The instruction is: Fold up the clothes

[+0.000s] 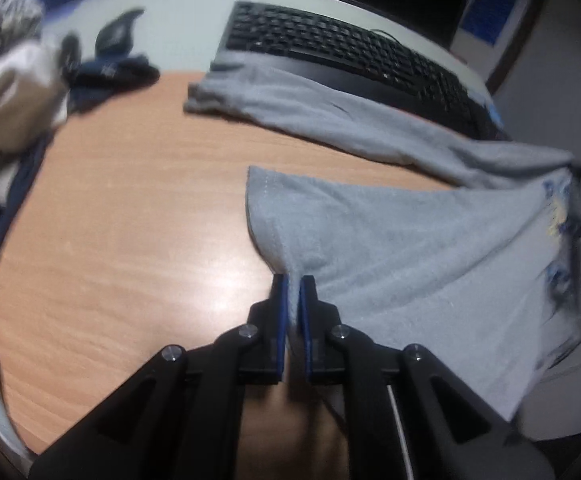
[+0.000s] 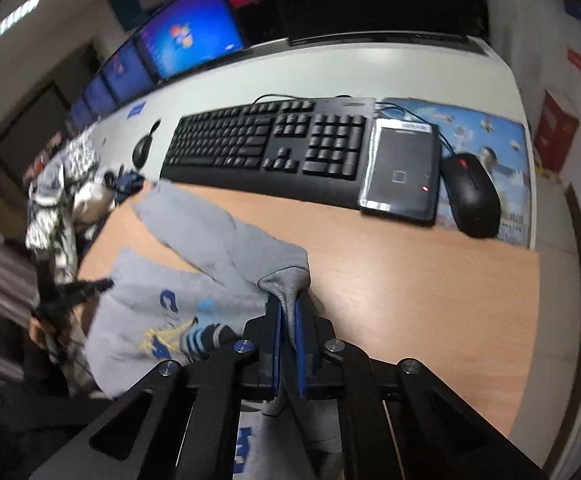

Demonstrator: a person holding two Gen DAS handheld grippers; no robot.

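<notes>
Left gripper (image 1: 294,280): your jaws are pinched together on the stitched hem of the grey sweatshirt (image 1: 410,240).
Right gripper (image 2: 288,300): closed tight on a bunched fold of the same garment (blue-and-yellow print showing).
Sweatshirt: spread across the wooden desk (image 1: 130,220), one sleeve reaching toward the black keyboard (image 2: 266,140).
Left edge: a blurred pile of other clothes (image 2: 62,192).
</notes>
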